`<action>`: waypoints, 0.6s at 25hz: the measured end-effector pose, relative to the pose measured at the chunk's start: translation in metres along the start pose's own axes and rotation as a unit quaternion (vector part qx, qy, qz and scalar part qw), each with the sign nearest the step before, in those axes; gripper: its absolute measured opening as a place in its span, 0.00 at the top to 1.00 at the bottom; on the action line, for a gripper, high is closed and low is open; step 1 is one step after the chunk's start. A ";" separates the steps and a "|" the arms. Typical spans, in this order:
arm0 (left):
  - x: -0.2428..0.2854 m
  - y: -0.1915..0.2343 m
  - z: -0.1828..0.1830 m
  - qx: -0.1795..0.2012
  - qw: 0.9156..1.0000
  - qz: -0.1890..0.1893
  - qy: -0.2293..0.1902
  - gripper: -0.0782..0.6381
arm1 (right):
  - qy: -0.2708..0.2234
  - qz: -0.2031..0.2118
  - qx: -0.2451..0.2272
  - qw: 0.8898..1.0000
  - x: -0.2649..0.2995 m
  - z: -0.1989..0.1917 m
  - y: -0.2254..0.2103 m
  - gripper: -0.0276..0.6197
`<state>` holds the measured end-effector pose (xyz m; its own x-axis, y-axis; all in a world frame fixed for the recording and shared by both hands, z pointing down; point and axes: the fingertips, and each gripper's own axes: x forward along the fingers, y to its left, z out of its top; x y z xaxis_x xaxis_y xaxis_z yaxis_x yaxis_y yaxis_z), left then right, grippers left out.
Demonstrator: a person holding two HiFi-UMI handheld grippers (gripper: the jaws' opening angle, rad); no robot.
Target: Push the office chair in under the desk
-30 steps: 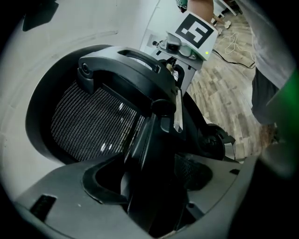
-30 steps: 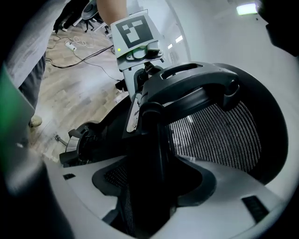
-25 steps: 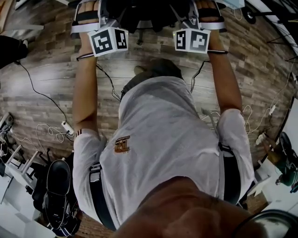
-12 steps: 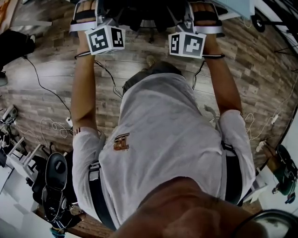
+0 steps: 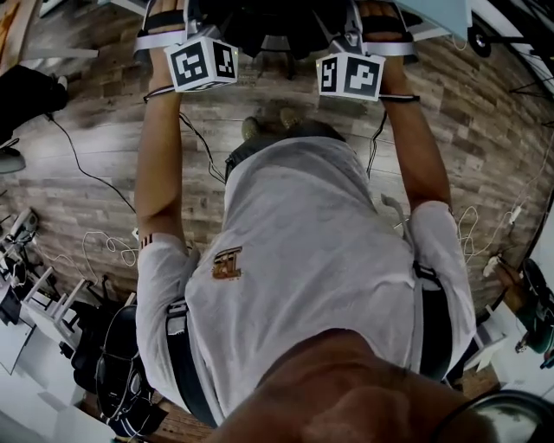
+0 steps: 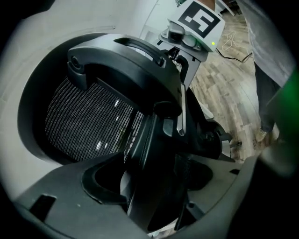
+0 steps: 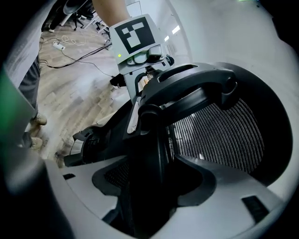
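Observation:
The black office chair [image 5: 260, 22] stands at the top of the head view, mostly cut off by the frame edge. Both arms reach forward to it. My left gripper [image 5: 177, 30] and right gripper [image 5: 363, 35] sit under their marker cubes at the chair's back. In the left gripper view, my left gripper [image 6: 154, 186] is shut on the upright edge of the back frame [image 6: 140, 70], with the mesh back [image 6: 88, 126] to the left. In the right gripper view, my right gripper [image 7: 145, 186] is shut on the opposite edge, with the mesh [image 7: 219, 135] to the right. A pale desk edge [image 5: 437, 10] shows at the top right.
Wood-plank floor [image 5: 86, 173] carries loose cables [image 5: 86, 164] on the left and white cords [image 5: 472, 229] on the right. Another black chair [image 5: 121, 381] and white furniture [image 5: 43, 303] crowd the lower left. A caster [image 5: 480, 39] sits at the upper right.
The floor and the clutter on the left have slid downward in the head view, and a shoe now shows below the chair. Both grippers keep their hold on the chair back.

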<state>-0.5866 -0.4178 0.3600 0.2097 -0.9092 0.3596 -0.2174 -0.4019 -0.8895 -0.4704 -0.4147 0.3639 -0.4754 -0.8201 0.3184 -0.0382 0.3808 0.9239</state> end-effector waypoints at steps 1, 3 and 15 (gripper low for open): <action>0.001 0.001 -0.003 0.001 1.000 0.000 -0.005 0.43 | 0.006 0.000 0.002 1.000 0.003 0.002 0.000 0.56; 0.005 0.006 -0.009 0.003 1.000 0.001 -0.015 0.43 | 0.015 -0.002 0.006 1.000 0.011 0.004 -0.003 0.56; 0.039 0.021 -0.030 0.007 1.000 0.002 -0.031 0.43 | 0.037 -0.001 0.010 0.999 0.054 -0.001 -0.014 0.56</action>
<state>-0.6115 -0.4652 0.3643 0.2670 -0.9024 0.3382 -0.2045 -0.3960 -0.8952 -0.4947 -0.4650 0.3685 -0.4085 -0.8503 0.3318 -0.0568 0.3865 0.9205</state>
